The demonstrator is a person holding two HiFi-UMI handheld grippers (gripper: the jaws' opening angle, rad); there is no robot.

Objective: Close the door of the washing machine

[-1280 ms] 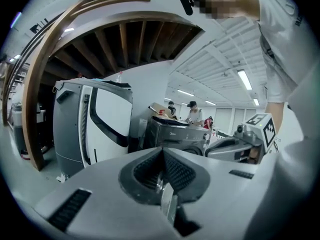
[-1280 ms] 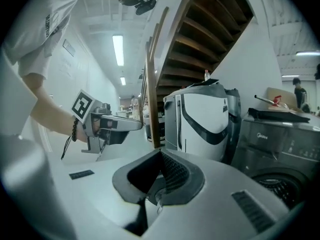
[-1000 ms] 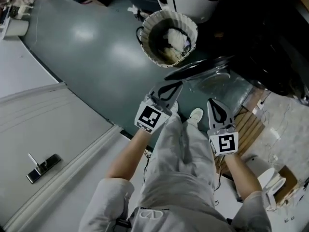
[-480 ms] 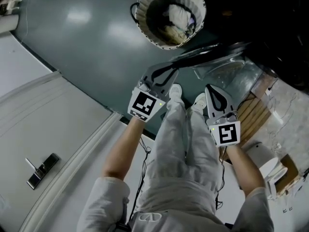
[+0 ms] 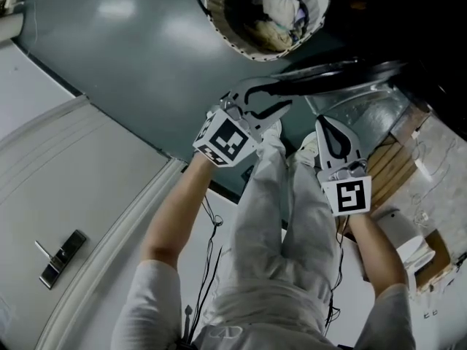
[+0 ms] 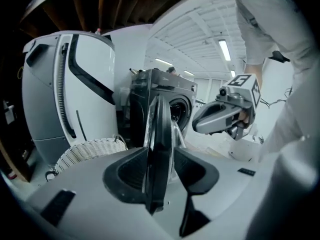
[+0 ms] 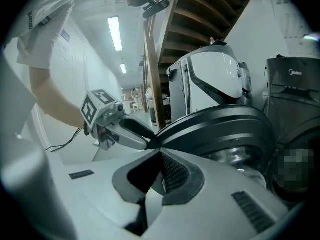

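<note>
- The door [image 5: 336, 73] is round, with a thick matte black rim around a clear domed glass bowl that catches the light. It stands swung open, out from the dark front-loading washing machine [image 6: 167, 91], and the left gripper view shows it edge-on.
- The left gripper [image 5: 264, 100] has smooth grey-white jaws with black inner pads. They straddle the door's free edge and pinch the black rim from both sides.
- The right gripper [image 7: 159, 153] has its fingertips pressed together with nothing between them, and one pad shows a fine ribbed texture. Its tip lies just beside the door's rim. Whether it touches the door cannot be told.
- Each gripper carries a white cube [image 5: 228, 141] printed with black square markers.
- The floor [image 5: 124, 57] is smooth, glossy teal with soft reflections.
- Compared with half a second ago, the left gripper has shifted up and to the right, farther onto the door's edge. The right gripper sits much where it was. In the head view the basket has slid toward the top edge, which now cuts it off.
- The basket [image 5: 221, 29] is round, white woven wicker and stands on the floor near the open door. It holds crumpled pale laundry [image 5: 281, 4].
- The machine's drum opening [image 6: 179, 111] is dark, so its contents cannot be made out.
</note>
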